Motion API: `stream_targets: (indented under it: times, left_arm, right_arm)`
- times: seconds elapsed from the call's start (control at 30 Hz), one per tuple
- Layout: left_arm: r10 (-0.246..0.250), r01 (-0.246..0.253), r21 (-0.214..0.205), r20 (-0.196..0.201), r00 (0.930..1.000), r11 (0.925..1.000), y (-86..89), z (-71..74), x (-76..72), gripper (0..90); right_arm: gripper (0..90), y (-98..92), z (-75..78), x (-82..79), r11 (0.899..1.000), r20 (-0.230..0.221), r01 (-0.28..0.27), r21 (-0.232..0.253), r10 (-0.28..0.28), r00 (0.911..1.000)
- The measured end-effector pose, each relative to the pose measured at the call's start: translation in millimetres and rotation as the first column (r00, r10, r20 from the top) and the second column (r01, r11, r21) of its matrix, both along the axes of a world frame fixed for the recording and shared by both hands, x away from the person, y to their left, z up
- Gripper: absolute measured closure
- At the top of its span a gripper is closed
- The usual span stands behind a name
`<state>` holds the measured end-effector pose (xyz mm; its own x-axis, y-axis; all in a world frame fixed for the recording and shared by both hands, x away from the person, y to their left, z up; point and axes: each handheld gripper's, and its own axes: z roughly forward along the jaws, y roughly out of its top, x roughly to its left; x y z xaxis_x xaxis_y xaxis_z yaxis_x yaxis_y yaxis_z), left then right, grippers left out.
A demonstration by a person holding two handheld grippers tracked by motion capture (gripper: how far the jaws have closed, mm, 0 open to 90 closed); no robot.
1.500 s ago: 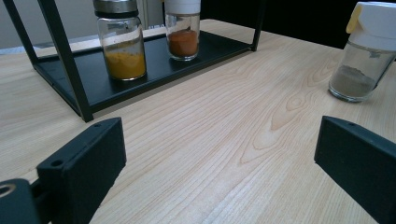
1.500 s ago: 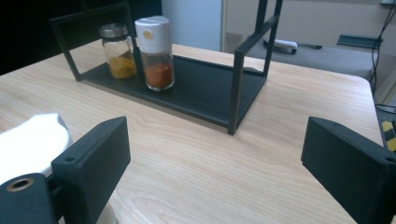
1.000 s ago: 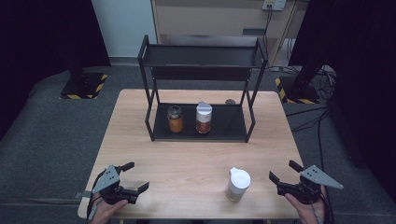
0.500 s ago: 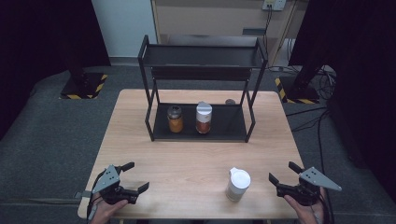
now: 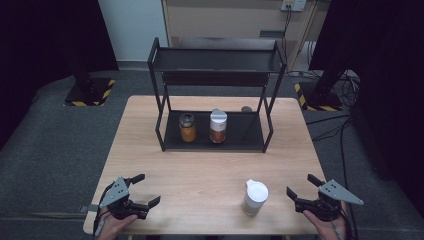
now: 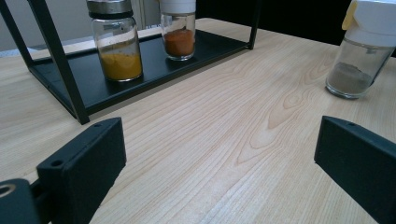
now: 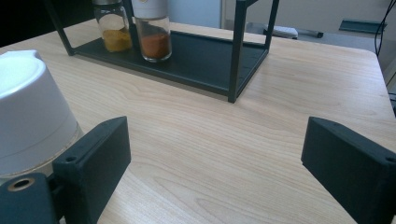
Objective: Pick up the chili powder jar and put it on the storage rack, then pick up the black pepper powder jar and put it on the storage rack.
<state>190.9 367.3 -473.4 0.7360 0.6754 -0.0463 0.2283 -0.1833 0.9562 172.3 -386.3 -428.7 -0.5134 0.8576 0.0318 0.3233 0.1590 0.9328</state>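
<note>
From the high view, a spice jar with a white lid stands near the worktop front edge, just left of the right claw, which is wide open and empty. The left claw is open and empty too.

In the left claw view, the jar is clear glass with grey-brown powder at the bottom.

In the right claw view, its white lid sits just beside the left jaw.

Plenty of open wood ahead of both sets of jaws. Just off the right gripper's left jaw sits the white-capped jar, the one close obstacle. Further ahead, the black rack with two spice jars blocks the way; its right half is bare.
</note>
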Motion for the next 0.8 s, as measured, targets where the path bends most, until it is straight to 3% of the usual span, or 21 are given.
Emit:
stream_targets:
  times: [0.3,0.8]
  left_arm:
    - [-0.001,0.001,-0.001,0.000,1.0000,1.0000,0.2,-0.2,0.2,1.4]
    - [0.003,-0.003,-0.005,-0.002,1.0000,1.0000,0.4,-0.1,-0.4,1.4]
  right_arm:
    - [5.0,2.7,0.8,-1.5,1.000,0.003,0.015,-0.010,-0.015,0.9999]
    - [4.2,-1.8,11.4,-3.4,0.999,0.009,0.003,0.050,-0.004,0.9999]
